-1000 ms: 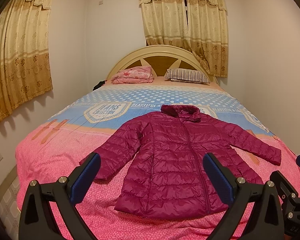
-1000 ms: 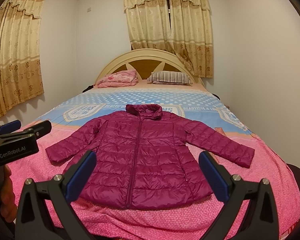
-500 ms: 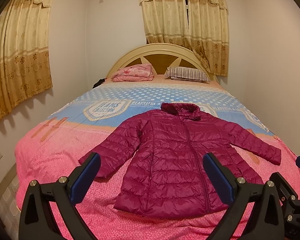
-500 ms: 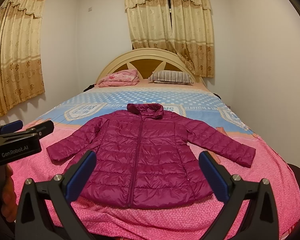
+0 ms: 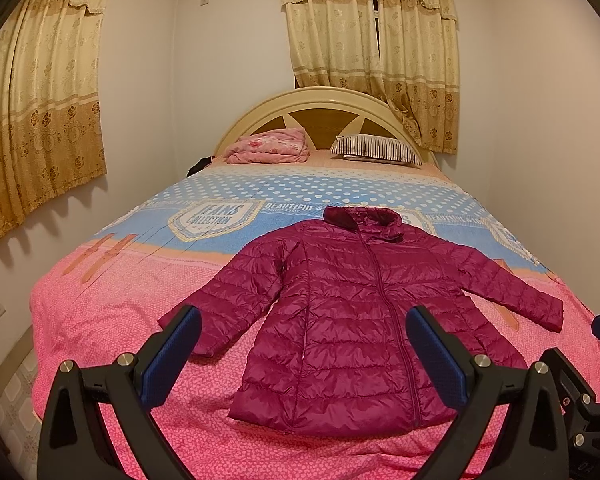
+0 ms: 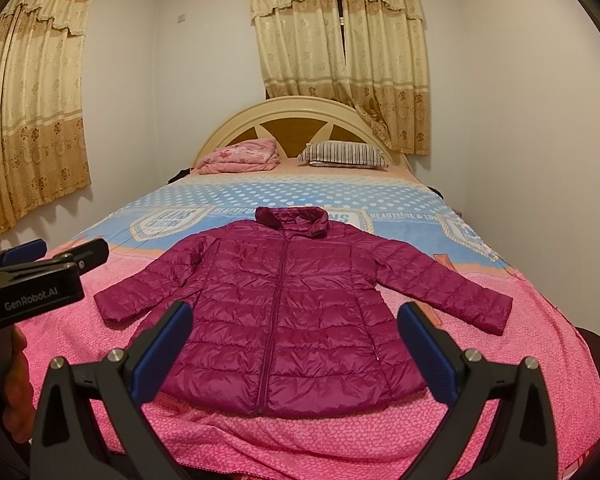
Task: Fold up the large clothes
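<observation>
Two grippers hang above the foot of the bed (image 5: 100, 300), both spread wide and grasping nothing. Left gripper (image 5: 304, 354): blue-padded fingers (image 5: 172, 354) apart, bottom of the left view, well short of the jacket. Right gripper (image 6: 296, 350): same released stance in its own view; its tip also shows at 3 o'clock in the left view.

Jacket (image 5: 356, 320): magenta, quilted, lies flat on the pink part of the bedspread (image 6: 340, 440), front up, zipper shut. Collar toward 12 o'clock, hem toward 6. Sleeves spread to about 8 and 4 o'clock. Unfolded.

Right view: jacket (image 6: 284, 312) centred between the fingers. Left gripper body at 9 o'clock, lettered "GenRobot.AI"; a hand (image 6: 18, 392) shows below it.

Head of bed, 12 o'clock: folded pink blanket (image 5: 270, 146) beside a striped pillow (image 5: 376, 148), against the arched headboard (image 5: 320, 98). Curtains (image 5: 372, 40) behind, more at 9 o'clock.
</observation>
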{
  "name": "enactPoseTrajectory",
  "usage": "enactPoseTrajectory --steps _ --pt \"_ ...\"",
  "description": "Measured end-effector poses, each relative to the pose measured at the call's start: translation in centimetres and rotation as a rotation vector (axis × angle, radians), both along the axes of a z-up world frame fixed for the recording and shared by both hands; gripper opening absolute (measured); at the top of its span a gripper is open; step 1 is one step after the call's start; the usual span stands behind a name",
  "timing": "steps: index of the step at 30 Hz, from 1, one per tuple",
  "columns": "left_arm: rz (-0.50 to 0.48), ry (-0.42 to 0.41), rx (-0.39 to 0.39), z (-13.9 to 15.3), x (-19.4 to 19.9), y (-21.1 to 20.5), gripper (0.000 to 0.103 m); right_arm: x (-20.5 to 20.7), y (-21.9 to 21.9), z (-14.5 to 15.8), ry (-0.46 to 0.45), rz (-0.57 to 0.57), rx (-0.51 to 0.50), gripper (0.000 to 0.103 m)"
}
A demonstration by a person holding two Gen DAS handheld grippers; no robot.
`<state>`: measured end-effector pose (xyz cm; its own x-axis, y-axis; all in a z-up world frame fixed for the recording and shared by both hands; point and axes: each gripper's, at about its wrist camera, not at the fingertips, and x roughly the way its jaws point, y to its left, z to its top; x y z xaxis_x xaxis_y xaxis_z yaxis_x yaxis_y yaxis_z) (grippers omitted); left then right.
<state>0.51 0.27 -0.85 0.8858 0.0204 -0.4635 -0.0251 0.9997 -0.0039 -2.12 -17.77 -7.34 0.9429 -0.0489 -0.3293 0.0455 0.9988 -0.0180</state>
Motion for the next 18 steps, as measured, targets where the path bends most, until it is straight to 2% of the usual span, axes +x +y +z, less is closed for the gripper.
enactPoseTrajectory --steps 18 --pt "0.013 0.027 0.000 -1.0 1.3 0.4 0.102 0.7 -0.2 -0.7 0.027 0.006 0.022 0.103"
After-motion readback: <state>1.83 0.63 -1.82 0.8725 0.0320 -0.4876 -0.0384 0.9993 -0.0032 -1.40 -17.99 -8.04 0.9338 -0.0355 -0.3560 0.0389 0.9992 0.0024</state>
